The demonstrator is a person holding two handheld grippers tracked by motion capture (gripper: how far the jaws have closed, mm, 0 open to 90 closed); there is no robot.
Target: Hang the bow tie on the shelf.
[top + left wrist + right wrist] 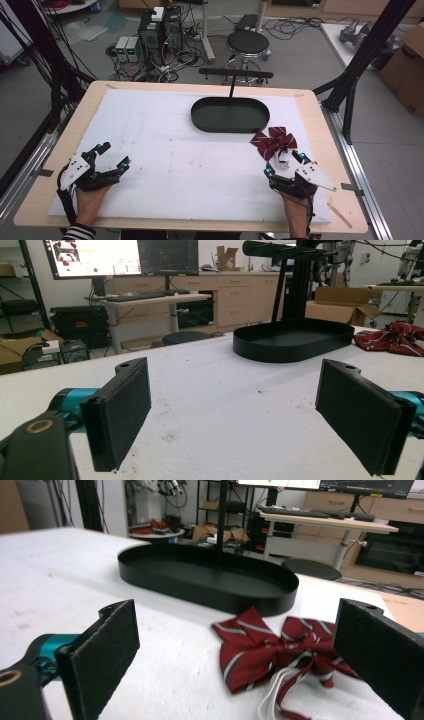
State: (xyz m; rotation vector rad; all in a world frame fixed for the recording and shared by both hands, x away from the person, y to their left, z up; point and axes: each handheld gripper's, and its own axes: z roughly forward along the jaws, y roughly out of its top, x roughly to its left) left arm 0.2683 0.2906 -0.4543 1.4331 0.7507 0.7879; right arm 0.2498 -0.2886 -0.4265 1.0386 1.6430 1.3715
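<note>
1. Thing in hand – a red striped bow tie (273, 141) with a white elastic loop (272, 697), lying flat on the white pad of the bench (165, 165), toward the right side.
2. Handling, judged: soft cloth, very light, floppy – it will sag and fold when lifted. Not fragile, not slippery; the padded jaws should bite the fabric easily.
3. Where to take hold: the centre knot (300, 652), where the wings meet, looks thickest and should keep the bow balanced. A pinch on one wing likely lets it droop; the thin elastic is a poor grip and may snag.
4. Right tool (284, 163) – released, jaws spread wide, nothing between them. In the right gripper view the bow tie lies just ahead of and between the two pads, nearer the right-hand pad; the elastic runs back toward the tool. Near, not touching as far as I can tell.
5. Left tool (114, 154) – also released, jaws apart and empty, resting at the left of the bench, well apart from the bow tie. In the left gripper view the tie sits far off at the right edge.
6. Black oval tray (200, 120) with an upright stand (231, 89) sits just beyond the bow tie, close to it – the tie lies outside the rim, between tray and right tool.
</note>
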